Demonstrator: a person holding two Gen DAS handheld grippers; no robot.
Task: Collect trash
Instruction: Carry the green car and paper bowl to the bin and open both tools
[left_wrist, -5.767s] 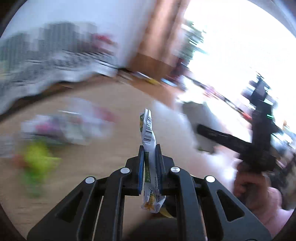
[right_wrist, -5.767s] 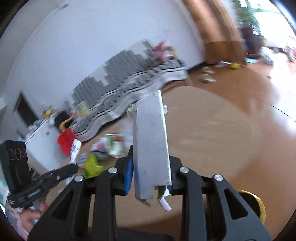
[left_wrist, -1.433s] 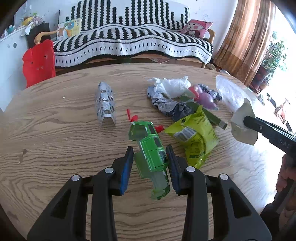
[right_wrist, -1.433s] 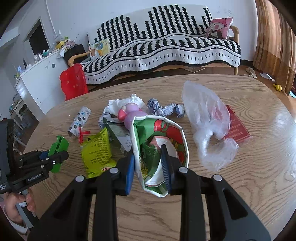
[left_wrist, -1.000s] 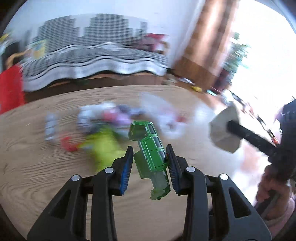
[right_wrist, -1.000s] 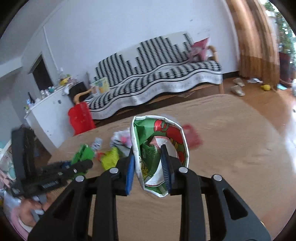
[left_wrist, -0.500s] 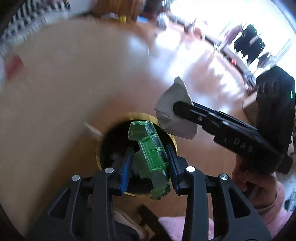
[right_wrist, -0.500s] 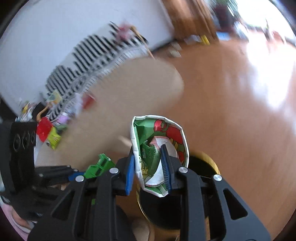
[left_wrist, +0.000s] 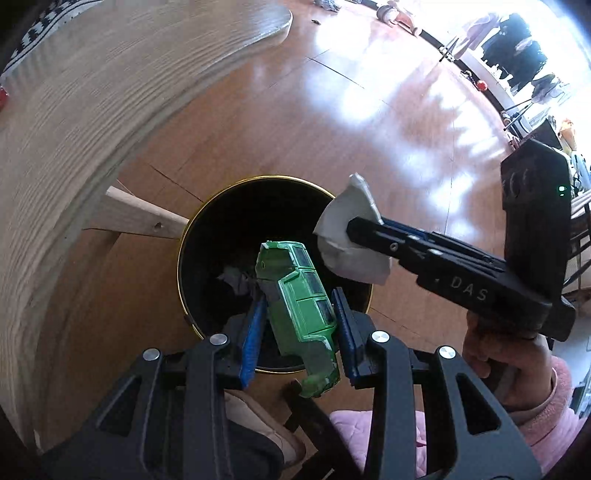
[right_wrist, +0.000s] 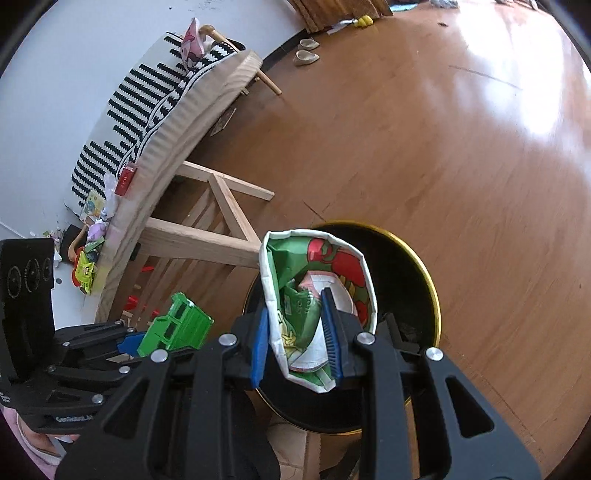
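Observation:
My left gripper is shut on a green toy car and holds it over the open black bin with a gold rim. My right gripper is shut on a green and red snack bag above the same bin. In the left wrist view the right gripper shows with the bag's grey back over the bin's right rim. In the right wrist view the left gripper with the car is at lower left. Crumpled trash lies inside the bin.
The round wooden table stands left of the bin, with its wooden legs beside it. More trash lies on the tabletop. A striped sofa is behind. Shiny wood floor spreads to the right.
Both grippers have swung from the tabletop down over the floor bin, still holding the car and the bag. The view has steadied and come nearer the bin.

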